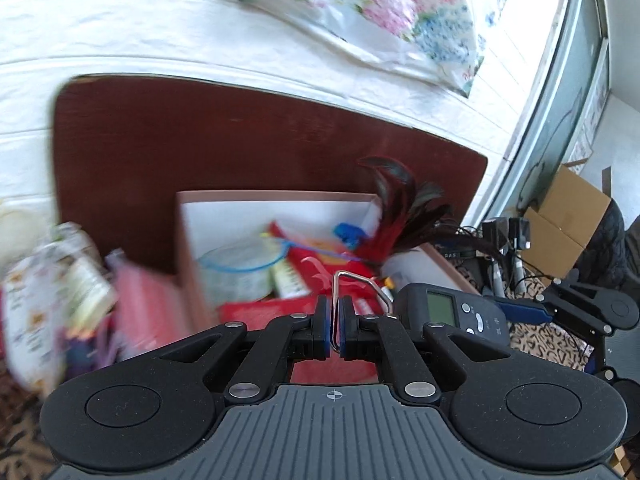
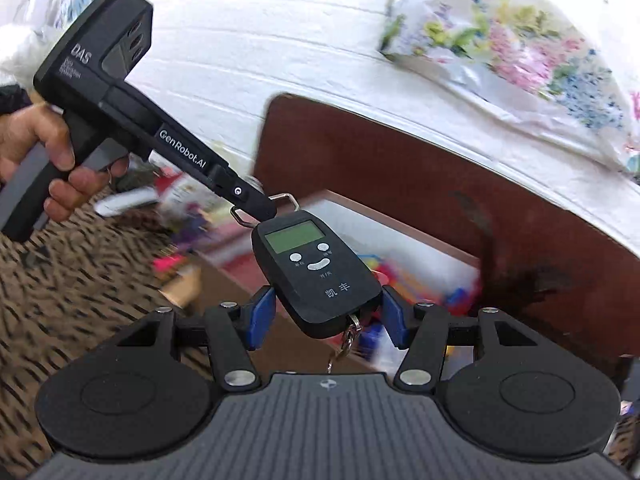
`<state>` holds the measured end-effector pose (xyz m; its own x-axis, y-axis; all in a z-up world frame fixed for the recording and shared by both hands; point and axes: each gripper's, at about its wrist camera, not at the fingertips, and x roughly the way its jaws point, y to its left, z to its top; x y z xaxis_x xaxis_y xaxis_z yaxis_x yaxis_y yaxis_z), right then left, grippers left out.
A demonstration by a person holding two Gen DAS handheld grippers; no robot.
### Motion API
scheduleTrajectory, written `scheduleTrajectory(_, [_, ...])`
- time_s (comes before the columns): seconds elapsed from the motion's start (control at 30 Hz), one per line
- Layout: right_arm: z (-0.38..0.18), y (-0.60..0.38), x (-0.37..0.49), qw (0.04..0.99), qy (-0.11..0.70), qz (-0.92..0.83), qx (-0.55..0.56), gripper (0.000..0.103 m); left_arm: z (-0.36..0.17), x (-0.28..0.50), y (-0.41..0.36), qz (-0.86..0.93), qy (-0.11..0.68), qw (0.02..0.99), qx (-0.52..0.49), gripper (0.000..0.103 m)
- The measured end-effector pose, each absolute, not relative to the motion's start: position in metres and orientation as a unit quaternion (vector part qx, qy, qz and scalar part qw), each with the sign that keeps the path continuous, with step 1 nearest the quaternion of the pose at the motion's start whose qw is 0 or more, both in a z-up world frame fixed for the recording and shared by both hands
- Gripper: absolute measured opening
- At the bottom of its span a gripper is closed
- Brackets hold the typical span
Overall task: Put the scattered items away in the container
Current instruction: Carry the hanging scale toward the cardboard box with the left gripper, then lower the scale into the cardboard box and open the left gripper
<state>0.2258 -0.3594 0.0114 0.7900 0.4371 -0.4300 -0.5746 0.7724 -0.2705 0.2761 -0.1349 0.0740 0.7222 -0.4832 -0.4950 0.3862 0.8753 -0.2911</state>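
Note:
A black digital hanging scale (image 2: 316, 276) is held in the air between both grippers, above an open pink-rimmed box (image 1: 280, 196) holding red packets, a clear tub and several small items. My left gripper (image 1: 335, 328) is shut on the scale's metal loop (image 1: 360, 280); in the right wrist view this left gripper (image 2: 264, 208) comes in from the left, gripped by a person's hand (image 2: 60, 160). My right gripper (image 2: 328, 316) has its blue pads (image 2: 262, 312) pressed on both sides of the scale's lower end. A small chain hangs below the scale.
Dark red-black feathers (image 1: 400, 208) stick up at the box's right side. A red-brown board (image 1: 200, 140) stands behind it against white bedding with a floral bag (image 1: 380, 8). Blurred packets (image 1: 60, 280) lie left on patterned carpet. A cardboard carton (image 1: 568, 208) sits far right.

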Motion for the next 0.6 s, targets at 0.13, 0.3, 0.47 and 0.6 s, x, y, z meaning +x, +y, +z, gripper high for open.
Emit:
scheduleTrajectory(0.13, [0.008, -0.39, 0.253, 0.92, 0.187, 0.262, -0.225, 0.061, 0.065, 0.311, -0.176, -0.243, 0.301, 0.918, -0.083, 0.0])
scheduleTrajectory(0.3, [-0.015, -0.416, 0.291, 0.908, 0.213, 0.251, -0.259, 0.062, 0.038, 0.348, -0.219, -0.244, 0.335, 0.907, -0.072, 0.004])
scheduleTrajectory(0.47, [-0.029, -0.425, 0.306, 0.922, 0.215, 0.212, -0.244, 0.072, 0.009, 0.361, -0.245, -0.257, 0.362, 0.894, -0.056, 0.058])
scheduleTrajectory(0.6, [-0.036, -0.421, 0.298, 0.927, 0.185, 0.171, -0.277, 0.08, 0.006, 0.351, -0.248, -0.28, 0.358, 0.889, -0.049, 0.071])
